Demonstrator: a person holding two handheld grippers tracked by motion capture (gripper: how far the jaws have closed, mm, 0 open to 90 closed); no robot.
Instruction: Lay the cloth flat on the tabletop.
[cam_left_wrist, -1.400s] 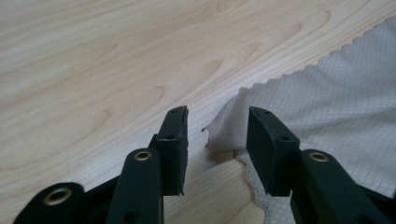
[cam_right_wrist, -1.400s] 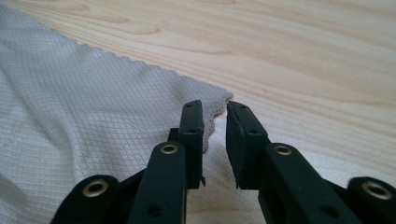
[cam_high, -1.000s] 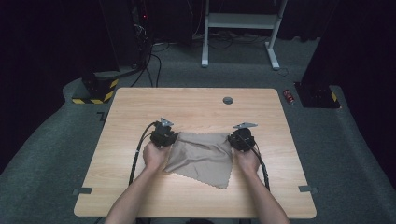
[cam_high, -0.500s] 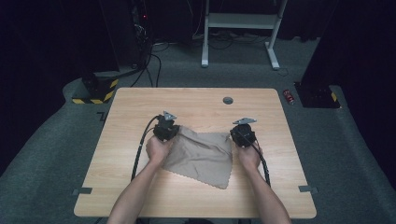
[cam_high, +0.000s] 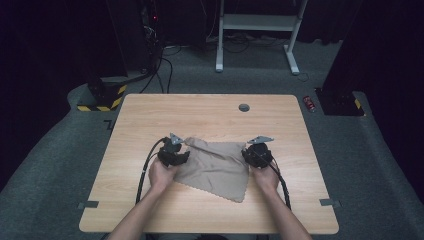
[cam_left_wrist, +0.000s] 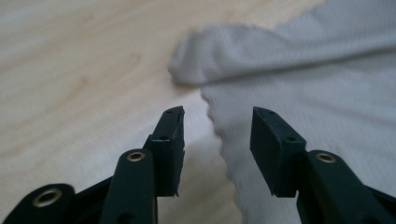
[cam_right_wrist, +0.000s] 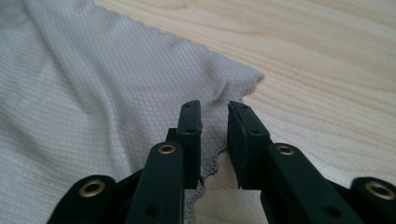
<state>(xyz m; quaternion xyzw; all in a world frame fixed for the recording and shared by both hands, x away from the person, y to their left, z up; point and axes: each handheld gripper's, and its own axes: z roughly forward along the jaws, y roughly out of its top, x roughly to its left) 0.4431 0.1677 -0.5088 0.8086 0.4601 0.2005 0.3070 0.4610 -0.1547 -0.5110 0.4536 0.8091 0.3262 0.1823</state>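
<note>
We see the cloth (cam_high: 215, 169) lying flat on the bench (cam_high: 150, 115), its far-left corner folded over. Our left gripper (cam_left_wrist: 215, 135) sits at the cloth's left edge, fingers wide and holding nothing. Our right gripper (cam_right_wrist: 214, 135) is at the right corner, fingers narrow, the scalloped edge running between them, not clamped.

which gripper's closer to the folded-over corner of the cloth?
Left. The left gripper sits just short of the cloth's folded corner, jaws open. The right gripper is at the opposite edge.
</note>
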